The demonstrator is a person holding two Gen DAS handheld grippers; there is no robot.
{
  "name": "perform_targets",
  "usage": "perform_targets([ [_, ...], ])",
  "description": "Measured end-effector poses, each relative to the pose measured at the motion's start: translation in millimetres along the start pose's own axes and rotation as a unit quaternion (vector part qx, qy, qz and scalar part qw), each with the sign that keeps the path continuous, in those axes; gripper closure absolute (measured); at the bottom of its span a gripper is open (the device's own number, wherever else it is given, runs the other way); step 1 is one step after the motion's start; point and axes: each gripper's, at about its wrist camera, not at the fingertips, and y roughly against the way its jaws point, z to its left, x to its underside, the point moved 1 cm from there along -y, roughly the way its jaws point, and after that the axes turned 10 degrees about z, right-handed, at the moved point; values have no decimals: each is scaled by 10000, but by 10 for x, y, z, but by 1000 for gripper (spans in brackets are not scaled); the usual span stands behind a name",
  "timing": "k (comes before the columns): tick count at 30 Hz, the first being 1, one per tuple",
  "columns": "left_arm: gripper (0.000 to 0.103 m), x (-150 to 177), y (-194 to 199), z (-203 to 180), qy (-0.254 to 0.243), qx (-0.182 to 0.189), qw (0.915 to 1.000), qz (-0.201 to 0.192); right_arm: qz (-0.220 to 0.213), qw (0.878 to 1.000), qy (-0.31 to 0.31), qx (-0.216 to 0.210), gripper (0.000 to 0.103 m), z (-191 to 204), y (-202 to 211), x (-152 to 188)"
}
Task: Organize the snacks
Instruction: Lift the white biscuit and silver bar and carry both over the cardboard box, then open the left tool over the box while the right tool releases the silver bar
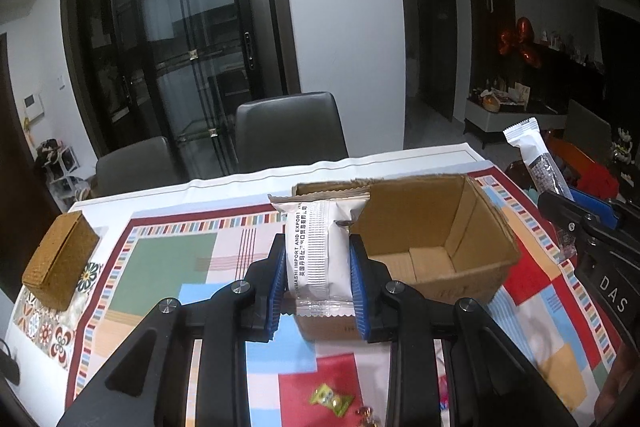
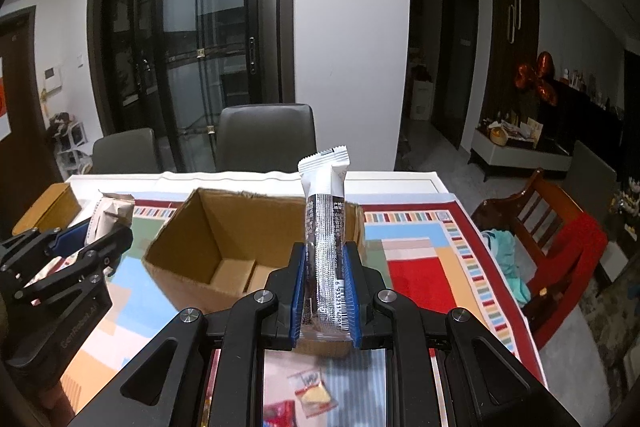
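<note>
My left gripper (image 1: 318,255) is shut on a white snack packet (image 1: 318,247) with black print, held above the near left corner of an open cardboard box (image 1: 440,243). My right gripper (image 2: 323,267) is shut on a long white and dark snack bar (image 2: 324,227), held upright over the near edge of the same box (image 2: 224,239). The box looks empty inside. In the right wrist view the left gripper (image 2: 96,239) and its packet (image 2: 108,215) show at the left. In the left wrist view the snack bar (image 1: 540,159) shows at the right.
A colourful checked cloth (image 1: 172,259) covers the table. A woven brown box (image 1: 60,259) sits at the left edge. Small wrapped candies lie near me, a green one (image 1: 330,395) and a clear one (image 2: 314,387). Two grey chairs (image 1: 288,131) stand behind; a wooden chair (image 2: 552,227) stands right.
</note>
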Motion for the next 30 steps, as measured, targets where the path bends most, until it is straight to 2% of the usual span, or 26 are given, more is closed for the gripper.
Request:
perform_targets([
  [17, 74, -465, -595, -49, -227, 181, 9996, 3, 302, 9995, -70, -5, 84, -63, -556, -288],
  [26, 72, -479, -737, -84, -354, 420, 9985, 71, 429, 9990, -102, -119, 83, -73, -734, -332],
  [27, 70, -471, -733, -99, -370, 414, 9984, 77, 429, 9990, -100, -116, 82, -79, -742, -330],
  [29, 56, -463, -722, -122, -415, 339, 9985, 63, 422, 9991, -54, -75, 68, -66, -741, -336],
  [30, 43, -453, -703, -125, -412, 299, 9987, 32, 396, 9992, -46, -56, 58, -74, -731, -329],
])
